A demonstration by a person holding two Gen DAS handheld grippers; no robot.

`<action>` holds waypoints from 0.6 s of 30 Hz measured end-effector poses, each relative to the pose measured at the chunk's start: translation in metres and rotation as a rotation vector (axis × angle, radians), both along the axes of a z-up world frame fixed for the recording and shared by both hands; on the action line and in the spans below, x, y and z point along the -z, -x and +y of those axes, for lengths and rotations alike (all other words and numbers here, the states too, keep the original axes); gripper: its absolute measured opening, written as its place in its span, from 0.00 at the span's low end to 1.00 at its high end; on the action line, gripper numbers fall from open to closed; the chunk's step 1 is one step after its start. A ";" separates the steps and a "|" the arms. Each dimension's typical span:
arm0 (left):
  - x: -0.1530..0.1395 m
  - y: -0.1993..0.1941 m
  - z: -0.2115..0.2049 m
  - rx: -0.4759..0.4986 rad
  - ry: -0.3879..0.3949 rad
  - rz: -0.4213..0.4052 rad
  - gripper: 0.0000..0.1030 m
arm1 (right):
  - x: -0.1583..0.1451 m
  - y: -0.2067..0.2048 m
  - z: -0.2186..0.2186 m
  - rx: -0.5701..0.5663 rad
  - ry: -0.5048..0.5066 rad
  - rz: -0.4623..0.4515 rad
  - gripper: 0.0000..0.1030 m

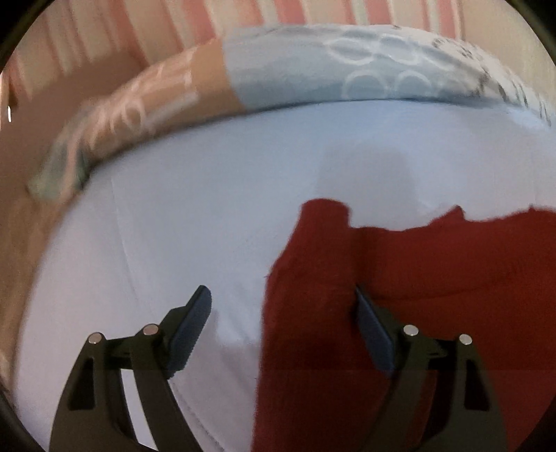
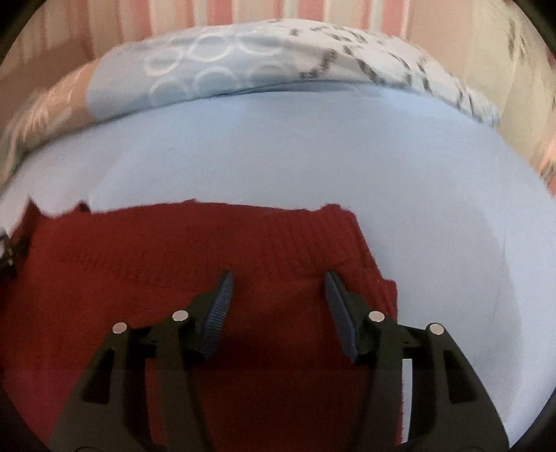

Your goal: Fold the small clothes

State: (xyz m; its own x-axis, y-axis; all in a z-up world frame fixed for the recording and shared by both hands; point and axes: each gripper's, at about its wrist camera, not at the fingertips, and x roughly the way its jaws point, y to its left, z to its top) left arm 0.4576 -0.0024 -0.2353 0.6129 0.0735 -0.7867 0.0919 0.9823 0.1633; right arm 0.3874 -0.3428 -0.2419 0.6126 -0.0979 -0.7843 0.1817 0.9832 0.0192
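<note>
- Both pairs of fingers stand apart with nothing pinched between them: the left gripper (image 1: 283,295) is spread wide, the right gripper (image 2: 278,280) is spread rather less.
- Left gripper's dark ribbed pads straddle the left edge of the red knitted garment (image 1: 399,278); one finger (image 1: 194,320) sits over bare sheet, the other (image 1: 373,330) over the red knit. Whether either tip touches the cloth cannot be told.
- Right gripper's two fingers (image 2: 219,306) both hang over the red knitted garment (image 2: 173,264), near its right edge, where a ribbed band runs along the far side.
- Seen from both wrist views, the garment lies flat on the pale blue sheet (image 1: 173,215), its far edge uneven, with a tab of red sticking out at the far left corner.
- No brand, label or readable writing shows on the garment or the bedding. Dark marks on the white part of the pillow (image 2: 347,59) are too blurred to read as letters.
- Pale blue sheet (image 2: 312,156) covers a bed-like surface and is mostly smooth, with faint creases.
- Along the far edge lies the patchwork pillow (image 1: 312,76): a light blue panel with white rings, a white panel with dark grey marks, and a peach panel with pale patterning.
- Behind it stands a wall (image 1: 243,14) of pink, cream and white vertical stripes, blurred in both views.
</note>
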 end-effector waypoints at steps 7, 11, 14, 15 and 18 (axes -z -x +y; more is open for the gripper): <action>-0.014 0.019 0.004 0.043 0.037 -0.003 0.85 | -0.016 0.023 0.004 -0.060 -0.047 -0.044 0.58; -0.033 0.073 -0.011 0.131 0.097 -0.007 0.86 | -0.040 0.073 0.039 -0.123 0.001 -0.089 0.74; -0.035 0.123 -0.033 0.206 0.122 0.005 0.90 | -0.036 0.107 0.064 -0.113 -0.017 -0.047 0.75; -0.032 0.135 -0.038 0.219 0.125 0.012 0.90 | -0.031 0.116 0.071 -0.097 -0.001 -0.032 0.75; -0.016 0.162 -0.053 0.243 0.095 0.035 0.90 | -0.017 0.126 0.086 -0.105 -0.002 0.008 0.75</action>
State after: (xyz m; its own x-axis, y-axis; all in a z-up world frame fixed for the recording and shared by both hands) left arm 0.2960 -0.0555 -0.2198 0.5759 -0.1475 -0.8041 0.3306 0.9416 0.0641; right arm 0.2610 -0.2572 -0.2246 0.6130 -0.0318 -0.7894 0.0781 0.9967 0.0206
